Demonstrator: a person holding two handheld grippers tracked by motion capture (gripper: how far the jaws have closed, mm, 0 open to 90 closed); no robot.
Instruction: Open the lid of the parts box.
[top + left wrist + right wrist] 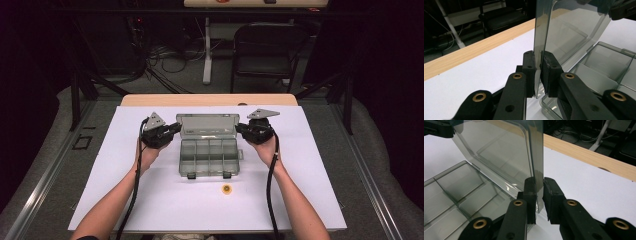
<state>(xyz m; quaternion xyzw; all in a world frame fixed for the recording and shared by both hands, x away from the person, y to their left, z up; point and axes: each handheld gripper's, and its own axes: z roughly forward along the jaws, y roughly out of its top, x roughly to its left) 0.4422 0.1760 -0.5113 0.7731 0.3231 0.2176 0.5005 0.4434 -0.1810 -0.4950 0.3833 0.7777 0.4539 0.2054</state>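
Observation:
A smoky clear plastic organiser box [209, 159] with several empty compartments lies open at the middle of the white sheet. Its lid [207, 125] stands raised at the far side. My left gripper [176, 128] is at the lid's left edge, and in the left gripper view it [537, 72] is shut on that edge of the lid [574, 30]. My right gripper [240, 128] is at the lid's right edge; in the right gripper view it [539, 195] pinches the lid [499, 152] the same way. The box's compartments [456, 187] lie below.
A small yellow round piece [227, 189] lies on the white sheet [125, 190] in front of the box. The wooden table edge [210, 99] runs behind the sheet. A black chair [265, 50] and a desk leg [207, 50] stand beyond the table.

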